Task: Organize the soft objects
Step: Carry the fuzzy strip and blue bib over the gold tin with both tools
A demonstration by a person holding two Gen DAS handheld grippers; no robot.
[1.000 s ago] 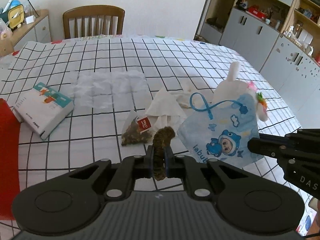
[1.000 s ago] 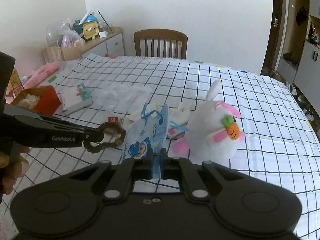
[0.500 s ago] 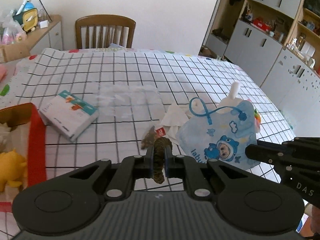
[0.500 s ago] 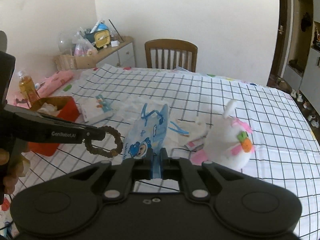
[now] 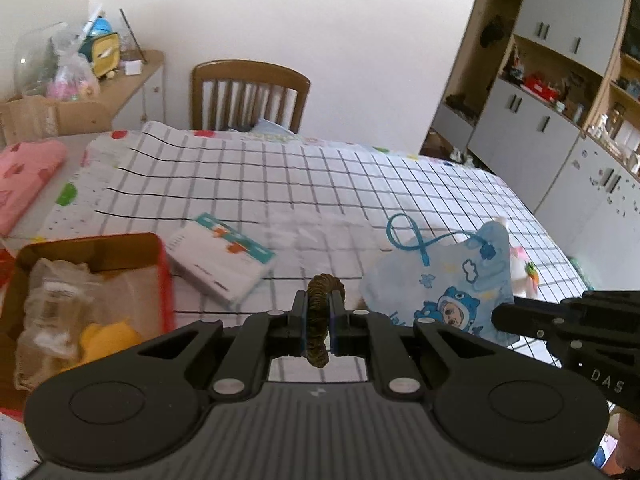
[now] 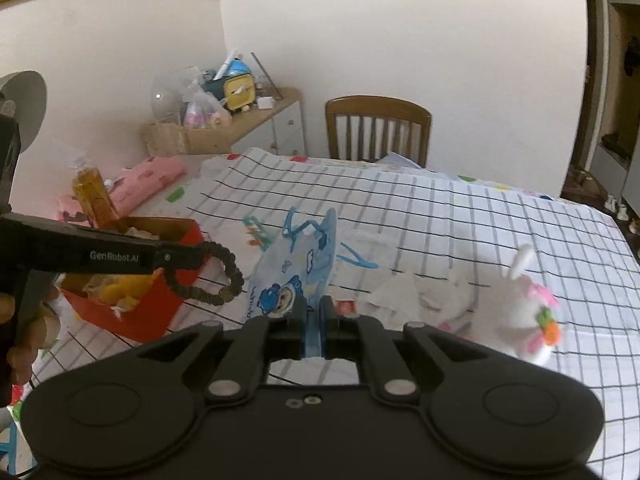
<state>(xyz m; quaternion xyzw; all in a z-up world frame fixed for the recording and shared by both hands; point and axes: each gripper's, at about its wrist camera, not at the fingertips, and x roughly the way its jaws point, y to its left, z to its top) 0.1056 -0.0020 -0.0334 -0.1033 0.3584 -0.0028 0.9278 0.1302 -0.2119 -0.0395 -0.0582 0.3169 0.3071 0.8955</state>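
Note:
My left gripper (image 5: 318, 312) is shut on a brown braided loop (image 5: 319, 322); from the right wrist view that loop (image 6: 224, 276) hangs off the left gripper (image 6: 188, 256) just right of the red box (image 6: 140, 312). A light blue cartoon cloth bag (image 6: 294, 276) with blue cords is pinched at its edge in my right gripper (image 6: 314, 312) and lifted off the table. In the left wrist view the bag (image 5: 452, 280) hangs at the right, the right gripper (image 5: 500, 318) holding it. A white plush rabbit (image 6: 528, 308) lies on the checked tablecloth (image 6: 440, 216).
The red box (image 5: 164, 276) at left holds a yellow toy and clear wrapping. A tissue pack (image 5: 222, 264) lies next to it. Crumpled tissues (image 6: 404, 292), a pink bundle (image 6: 148, 180), a bottle (image 6: 94, 196), a wooden chair (image 6: 378, 130) and cabinets (image 5: 560, 128) surround the table.
Both grippers have risen and swung left, carrying the loop and the blue bag toward the red box, which has come into view. The rabbit and tissues stay behind on the cloth.

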